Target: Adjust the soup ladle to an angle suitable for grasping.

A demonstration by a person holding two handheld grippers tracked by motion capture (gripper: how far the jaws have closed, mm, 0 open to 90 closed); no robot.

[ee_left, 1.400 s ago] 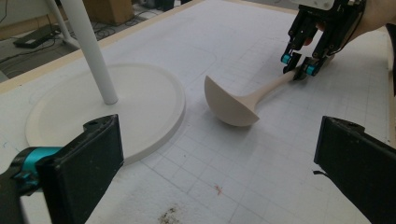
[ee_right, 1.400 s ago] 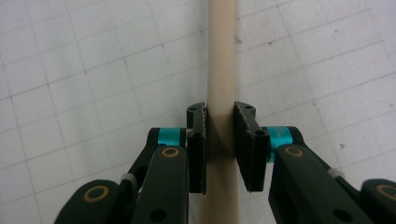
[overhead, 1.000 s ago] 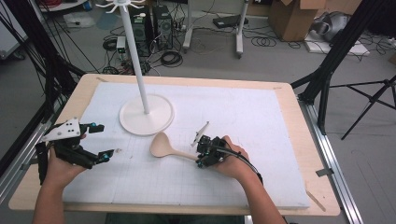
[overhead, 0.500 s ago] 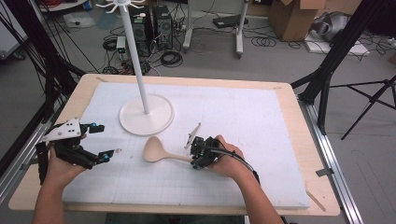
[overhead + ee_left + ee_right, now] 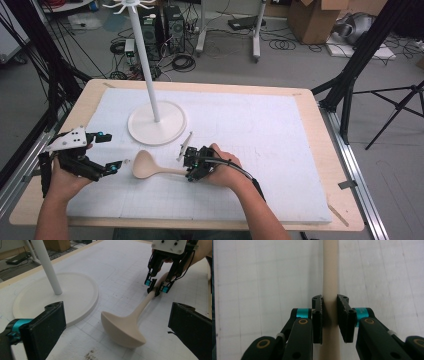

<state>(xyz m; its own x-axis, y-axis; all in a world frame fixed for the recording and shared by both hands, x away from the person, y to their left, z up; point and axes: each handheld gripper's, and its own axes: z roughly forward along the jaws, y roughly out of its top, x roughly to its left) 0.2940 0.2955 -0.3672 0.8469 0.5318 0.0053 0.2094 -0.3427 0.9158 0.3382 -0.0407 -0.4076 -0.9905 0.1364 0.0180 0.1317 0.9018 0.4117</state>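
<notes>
The desk (image 5: 310,107) carries a white gridded mat (image 5: 260,145) under everything, and neither has changed since a second ago; the white stand (image 5: 156,122), a round base with a tall pole, also sits where it did at the mat's far left. What differs is the beige ladle (image 5: 150,167): over the last second it has slid leftward across the mat, together with the right tongs (image 5: 192,167) and the hand (image 5: 222,170) behind them, so its bowl now lies nearer the left tongs (image 5: 107,152) than before. The ladle lies flat on the mat just in front of the stand's base, bowl to the left, handle running right into the right tongs. In the right gripper view those tongs (image 5: 329,317) are clamped on the handle (image 5: 330,277), one pad pressed to each side of it, with the handle running straight up between them. The left tongs (image 5: 115,325) have stayed put near the mat's left edge and stand wide apart with nothing between them; in the left gripper view the ladle's bowl (image 5: 123,331) lies on the mat just ahead of them, close but not touching, with the right tongs (image 5: 157,286) beyond it on the handle.
</notes>
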